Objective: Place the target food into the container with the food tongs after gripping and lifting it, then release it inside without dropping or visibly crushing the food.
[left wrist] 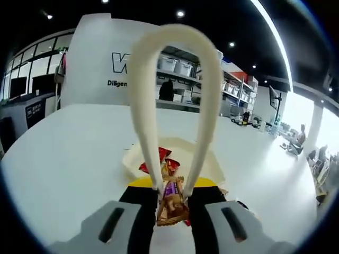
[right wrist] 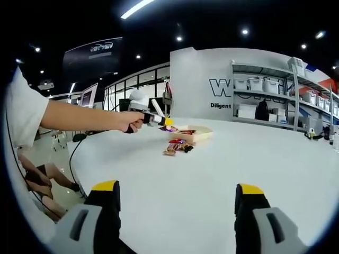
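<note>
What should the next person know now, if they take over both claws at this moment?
Left claw: shut on the food tongs, whose tips pinch a wrapped snack above the container.
Right claw: open, holding nothing, over the bare white table.
Container: some snacks already inside. More snacks lie on the table beside it.
Done: snack gripped.
Left: release it gently inside, then probably the loose ones.

Left gripper (left wrist: 172, 203): jaws drawn in on the cream food tongs (left wrist: 175, 106), squeezing their arms together.
Right gripper (right wrist: 177, 211): jaws spread wide apart, nothing between them, level and low.
Left hand (right wrist: 130, 120): wrapped around its gripper's handle, it seems; small and far off.
Left arm (right wrist: 79, 117): bare forearm stretched out straight.
</note>
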